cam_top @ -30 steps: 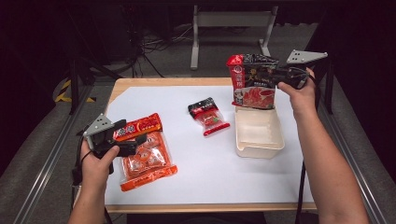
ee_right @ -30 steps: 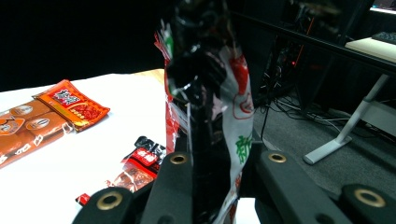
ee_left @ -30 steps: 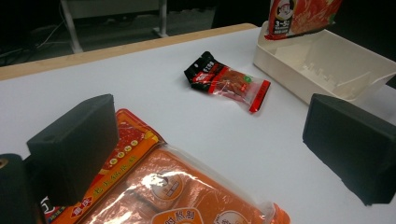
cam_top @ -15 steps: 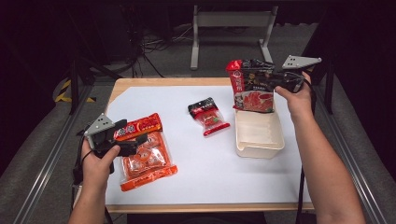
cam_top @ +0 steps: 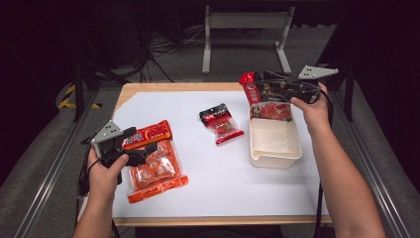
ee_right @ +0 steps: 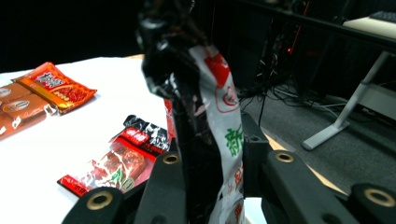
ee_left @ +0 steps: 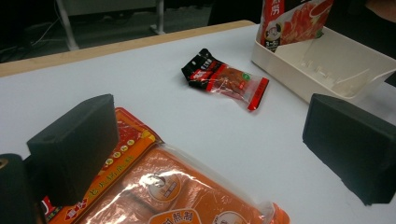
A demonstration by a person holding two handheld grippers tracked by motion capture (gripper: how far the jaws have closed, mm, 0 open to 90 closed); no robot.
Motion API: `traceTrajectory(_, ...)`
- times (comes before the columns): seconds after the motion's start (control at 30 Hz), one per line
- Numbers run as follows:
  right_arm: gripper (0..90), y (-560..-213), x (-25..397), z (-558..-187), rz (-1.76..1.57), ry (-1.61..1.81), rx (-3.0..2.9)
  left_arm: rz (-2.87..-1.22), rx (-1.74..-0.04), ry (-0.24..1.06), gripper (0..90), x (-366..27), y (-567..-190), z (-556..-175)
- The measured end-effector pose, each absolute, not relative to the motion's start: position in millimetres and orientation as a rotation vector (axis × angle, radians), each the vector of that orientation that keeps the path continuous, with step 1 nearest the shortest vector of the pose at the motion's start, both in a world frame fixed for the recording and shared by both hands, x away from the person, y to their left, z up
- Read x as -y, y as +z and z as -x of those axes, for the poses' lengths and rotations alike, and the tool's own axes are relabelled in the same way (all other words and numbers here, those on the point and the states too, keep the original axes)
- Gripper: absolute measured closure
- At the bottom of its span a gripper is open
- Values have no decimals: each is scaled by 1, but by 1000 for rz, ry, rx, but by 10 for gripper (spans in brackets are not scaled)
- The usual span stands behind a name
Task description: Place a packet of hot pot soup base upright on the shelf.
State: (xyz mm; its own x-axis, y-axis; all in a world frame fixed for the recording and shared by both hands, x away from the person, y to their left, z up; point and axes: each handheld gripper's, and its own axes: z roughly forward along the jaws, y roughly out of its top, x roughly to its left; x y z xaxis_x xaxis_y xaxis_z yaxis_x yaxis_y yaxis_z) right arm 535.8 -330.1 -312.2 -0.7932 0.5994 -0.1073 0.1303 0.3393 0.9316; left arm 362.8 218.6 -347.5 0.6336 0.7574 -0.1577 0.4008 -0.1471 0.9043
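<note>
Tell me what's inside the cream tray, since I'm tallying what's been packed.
The lower end of the red-and-black pouch, held by the right tool, dips into the cream tray at its far end. The floor behind the pouch is hidden.

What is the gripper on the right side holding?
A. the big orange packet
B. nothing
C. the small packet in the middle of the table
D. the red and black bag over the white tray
D: the right gripper is shut on the red and black bag, whose lower end dips into the white tray.

Dark room w/ grey floor [cam_top: 237, 59], cables [cam_top: 163, 47] (tangled), grey stand legs [cam_top: 245, 34] behind table [cam_top: 148, 88].
</note>
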Motion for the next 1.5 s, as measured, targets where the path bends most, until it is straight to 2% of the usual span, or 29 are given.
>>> traceTrajectory(0.47, 746, -332, 333, -532, -739, 1486, -2183, -1768, -926, 393, 45, -214, -348, -367)
traceTrajectory(0.6, 748, -341, 345, -529, -804, 1485, -2164, -1773, -922, 384, 45, -212, -348, -370)
traceTrajectory(1.2, 739, -351, 356, -518, -905, 1388, -2158, -1793, -906, 360, 48, -205, -350, -378)
traceTrajectory(1.27, 716, -350, 355, -518, -907, 1376, -2159, -1794, -909, 359, 48, -206, -350, -378)
traceTrajectory(1.43, 517, -348, 355, -516, -966, 1434, -2102, -1792, -921, 367, 57, -208, -350, -380)
traceTrajectory(1.5, 481, -345, 356, -514, -967, 1432, -2085, -1801, -919, 394, 57, -211, -350, -381)
